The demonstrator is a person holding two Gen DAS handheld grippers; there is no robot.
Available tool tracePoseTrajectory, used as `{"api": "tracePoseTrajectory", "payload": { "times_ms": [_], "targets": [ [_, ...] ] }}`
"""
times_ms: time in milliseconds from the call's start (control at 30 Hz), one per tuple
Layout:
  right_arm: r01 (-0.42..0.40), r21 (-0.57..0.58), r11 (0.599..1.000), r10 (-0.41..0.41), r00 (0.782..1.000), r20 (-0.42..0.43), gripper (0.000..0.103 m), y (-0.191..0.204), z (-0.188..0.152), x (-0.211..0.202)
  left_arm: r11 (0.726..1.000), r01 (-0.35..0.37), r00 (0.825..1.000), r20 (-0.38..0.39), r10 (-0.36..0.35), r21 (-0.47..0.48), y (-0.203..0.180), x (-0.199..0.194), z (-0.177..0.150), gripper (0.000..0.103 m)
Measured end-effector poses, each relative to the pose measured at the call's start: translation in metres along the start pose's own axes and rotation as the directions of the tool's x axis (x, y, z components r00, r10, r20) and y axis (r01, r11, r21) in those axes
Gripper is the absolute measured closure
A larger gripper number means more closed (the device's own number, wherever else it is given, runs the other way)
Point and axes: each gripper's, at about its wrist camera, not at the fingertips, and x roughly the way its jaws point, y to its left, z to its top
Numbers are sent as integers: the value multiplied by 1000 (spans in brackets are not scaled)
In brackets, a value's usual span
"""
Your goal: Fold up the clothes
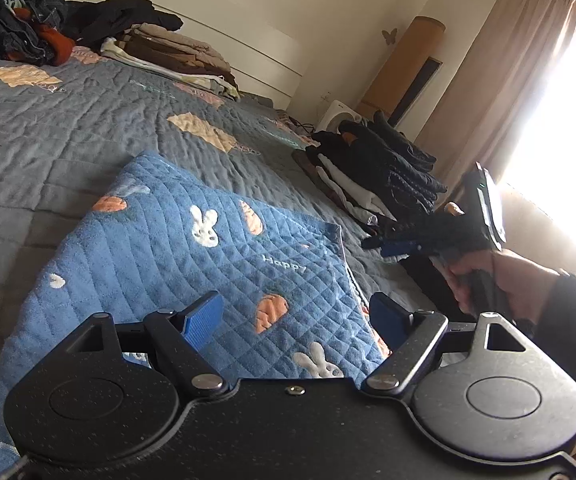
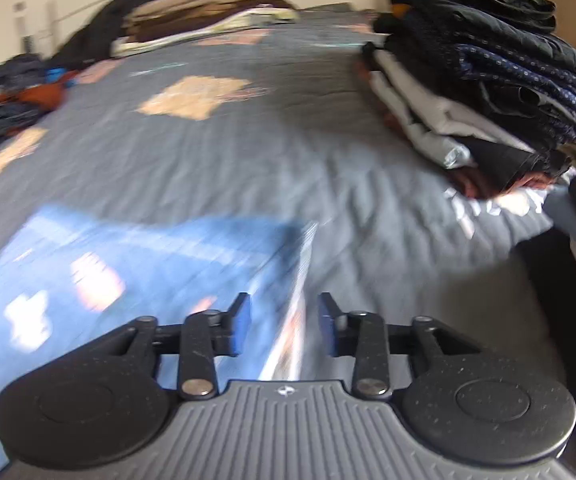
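Note:
A blue quilted cloth [image 1: 207,248] printed with rabbits, carrots and the word "Happy" lies folded on the grey bedspread [image 1: 67,128]. My left gripper [image 1: 296,320] hovers open just over the cloth's near part, with nothing between its blue pads [image 1: 203,316]. A hand [image 1: 488,280] holds my right gripper [image 1: 380,244] beyond the cloth's right corner. In the blurred right wrist view the right gripper [image 2: 283,328] stands open. The right edge of the cloth [image 2: 127,264] runs between its fingers, which do not close on it.
A stack of folded dark clothes [image 1: 380,176] [image 2: 480,80] sits at the bed's right edge. A folded beige and brown stack [image 1: 175,52] [image 2: 207,12] lies by the headboard. A loose heap of dark clothes [image 1: 15,28] [image 2: 7,96] fills the far left corner.

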Motion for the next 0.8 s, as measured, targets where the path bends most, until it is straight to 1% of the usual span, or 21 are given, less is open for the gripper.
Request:
{"api": "tracePoseTrajectory", "payload": {
  "times_ms": [67,133,200,233,300,400,600,800],
  "targets": [
    [-69,-5,998,69,998,-10,57,9,-29,-30,1000,3,1000,11,-3,4,-2,-3,1,24],
    [-136,-1,991,136,990,-29,55,16,-61,-58,1000,9,1000,18,-9,13,-6,-5,1,23],
    [-185,9,983,185,981,-66,55,20,-96,-81,999,20,1000,21,-20,27,-10,-7,0,23],
    [-202,15,979,203,976,-84,55,22,-113,-92,999,24,999,23,-24,36,-13,-7,-1,23],
    [-209,32,977,211,971,-114,55,23,-143,-106,998,30,999,26,-32,52,-18,-8,-3,23],
    [-219,67,973,226,965,-136,55,20,-178,-117,997,41,999,31,-43,63,-24,-11,-6,23],
    [-235,135,962,256,952,-166,54,16,-215,-118,993,64,997,42,-68,97,-38,-11,-11,23],
    [-247,135,960,263,958,-119,55,19,-220,-134,994,55,998,25,-58,95,-37,-4,-14,23]
  ]
}}
